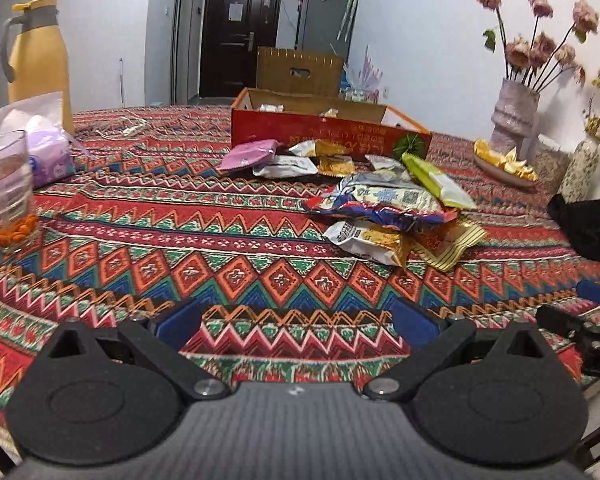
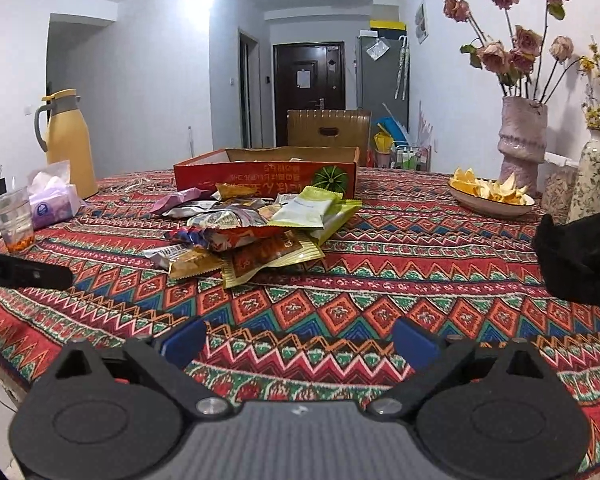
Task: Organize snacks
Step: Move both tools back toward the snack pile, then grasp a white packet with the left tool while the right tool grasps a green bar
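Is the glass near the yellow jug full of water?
No, the glass is nearly empty, holding only a few small orange pieces at its bottom, beside the tissue pack.

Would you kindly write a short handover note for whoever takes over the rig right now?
Left tongs: open, empty, above the tablecloth.
Right tongs: open, empty, also short of the snacks.
Snack packets: loose pile on the cloth in front of the red box; purple packet and a few others lie right by the box.
Done: some packets seem to be in the box already.
Left: move the pile into the box.
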`<state>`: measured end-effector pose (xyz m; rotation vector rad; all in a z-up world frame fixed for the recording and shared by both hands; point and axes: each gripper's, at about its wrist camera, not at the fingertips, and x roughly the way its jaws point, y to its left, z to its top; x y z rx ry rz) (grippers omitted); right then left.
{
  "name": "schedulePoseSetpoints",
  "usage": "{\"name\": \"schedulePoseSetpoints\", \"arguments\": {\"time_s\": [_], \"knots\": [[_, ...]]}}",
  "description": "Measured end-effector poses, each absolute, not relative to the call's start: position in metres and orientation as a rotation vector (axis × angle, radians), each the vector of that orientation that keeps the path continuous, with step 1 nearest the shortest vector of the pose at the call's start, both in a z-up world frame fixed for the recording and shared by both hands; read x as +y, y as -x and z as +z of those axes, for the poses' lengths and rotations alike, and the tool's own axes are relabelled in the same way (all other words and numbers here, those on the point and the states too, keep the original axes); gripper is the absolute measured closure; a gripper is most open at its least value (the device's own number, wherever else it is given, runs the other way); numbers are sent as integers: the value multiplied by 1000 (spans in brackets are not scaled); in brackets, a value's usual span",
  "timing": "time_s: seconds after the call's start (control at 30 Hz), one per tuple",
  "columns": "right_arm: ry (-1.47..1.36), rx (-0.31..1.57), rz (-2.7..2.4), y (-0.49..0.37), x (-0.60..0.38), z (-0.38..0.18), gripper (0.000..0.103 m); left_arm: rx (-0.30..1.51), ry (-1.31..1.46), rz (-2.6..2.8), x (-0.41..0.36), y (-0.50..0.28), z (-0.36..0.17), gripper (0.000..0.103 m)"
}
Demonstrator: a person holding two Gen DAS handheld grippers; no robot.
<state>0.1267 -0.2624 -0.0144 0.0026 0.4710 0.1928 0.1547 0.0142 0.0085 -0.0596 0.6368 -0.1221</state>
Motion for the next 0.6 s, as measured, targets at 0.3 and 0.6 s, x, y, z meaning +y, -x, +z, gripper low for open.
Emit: {"name": "schedulePoseSetpoints", "arguments": {"time_s": [0.3, 0.6], "knots": [[9, 444, 222, -171, -261, 5, 11, 629, 0, -296, -19, -204, 7, 0], [-11, 474, 212, -214, -255, 7, 11, 697, -53, -369, -49, -274, -14, 25]]}}
